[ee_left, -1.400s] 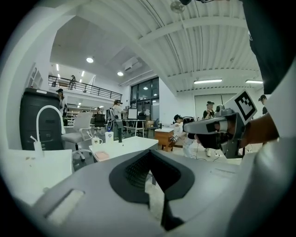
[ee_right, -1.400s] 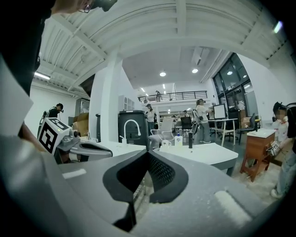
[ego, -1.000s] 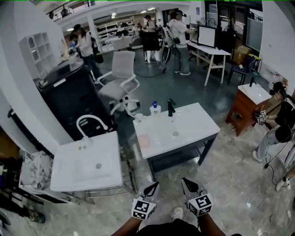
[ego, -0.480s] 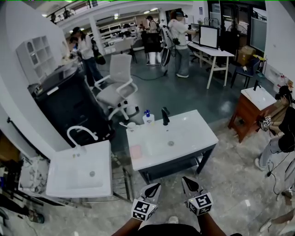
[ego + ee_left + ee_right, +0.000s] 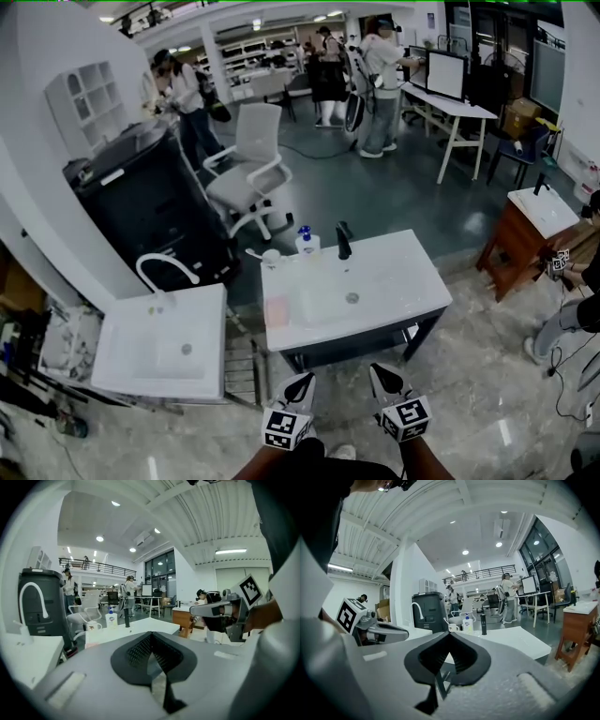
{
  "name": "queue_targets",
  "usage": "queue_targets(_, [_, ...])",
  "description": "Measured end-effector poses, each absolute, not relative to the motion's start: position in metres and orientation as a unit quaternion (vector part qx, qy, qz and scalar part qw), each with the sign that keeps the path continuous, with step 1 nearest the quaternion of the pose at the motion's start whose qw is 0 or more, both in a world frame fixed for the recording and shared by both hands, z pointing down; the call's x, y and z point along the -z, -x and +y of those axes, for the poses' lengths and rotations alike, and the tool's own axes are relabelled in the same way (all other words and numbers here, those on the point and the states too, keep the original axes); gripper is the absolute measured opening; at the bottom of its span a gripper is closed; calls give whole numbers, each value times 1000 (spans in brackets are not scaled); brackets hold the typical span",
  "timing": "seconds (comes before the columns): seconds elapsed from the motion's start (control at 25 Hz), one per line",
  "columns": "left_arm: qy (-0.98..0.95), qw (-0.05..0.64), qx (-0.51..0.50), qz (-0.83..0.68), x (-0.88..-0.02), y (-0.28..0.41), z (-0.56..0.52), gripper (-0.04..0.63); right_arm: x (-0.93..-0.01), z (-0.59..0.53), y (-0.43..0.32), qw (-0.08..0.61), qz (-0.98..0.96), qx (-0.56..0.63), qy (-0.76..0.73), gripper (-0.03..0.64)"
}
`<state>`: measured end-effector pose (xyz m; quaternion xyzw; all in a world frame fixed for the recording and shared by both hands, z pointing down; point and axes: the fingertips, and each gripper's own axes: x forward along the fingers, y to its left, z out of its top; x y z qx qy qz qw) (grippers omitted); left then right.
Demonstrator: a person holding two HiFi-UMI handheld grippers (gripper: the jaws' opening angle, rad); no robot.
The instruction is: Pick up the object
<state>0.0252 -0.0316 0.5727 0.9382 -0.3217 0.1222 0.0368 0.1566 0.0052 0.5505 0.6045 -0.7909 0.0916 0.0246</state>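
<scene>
In the head view, the left gripper (image 5: 298, 382) and the right gripper (image 5: 382, 375) are seen at the bottom centre of the frame, held side by side and pointed up the picture toward a white rectangular washbasin counter (image 5: 412, 281). Both are well short of the counter, with bare floor between. This low, level, paired hold is judged to be a carrying posture for an approach, since nothing is within reach.

Along the counter's far left edge stand a white soap bottle with a blue pump (image 5: 306, 242), a white cup (image 5: 272, 257) and a black upright tap (image 5: 343, 240). A pale pink flat pad (image 5: 276, 310) lies at the counter's left edge. The object to be picked up is probably one of these small things. Which one is meant cannot be told from here. A second white basin (image 5: 141, 366) sits at the lower left.

In the left gripper view, the two dark jaws are closed tip to tip with nothing between them. The counter with its bottle and cup is seen beyond them, left of centre, and the right gripper appears at the right edge.

In the right gripper view, the jaws likewise meet, with nothing held. The bottle, cup and tap are lined up just above the jaw tips. Both pairs of jaws would have to be parted before any grasp.
</scene>
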Motion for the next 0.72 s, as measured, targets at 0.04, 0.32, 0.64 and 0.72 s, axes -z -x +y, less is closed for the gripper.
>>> queue_targets(0.04, [-934, 38, -124, -332, -574, -21, -38, 16, -551, 1, -157, 24, -792, -89, -603, 3])
queue_targets(0.32, [-919, 50, -122, -371, -580, -3, -86, 17, -553, -38, -166, 28, -796, -88, -598, 3])
queue_targets(0.64, [-919, 58, -121, -370, -579, -5, -140, 16, -533, -105, -164, 31, -803, -71, -591, 3])
queue_targets(0.72, [-918, 60, -125, -371, -579, -3, -155, 17, -530, -121, -161, 30, -805, -70, -589, 3])
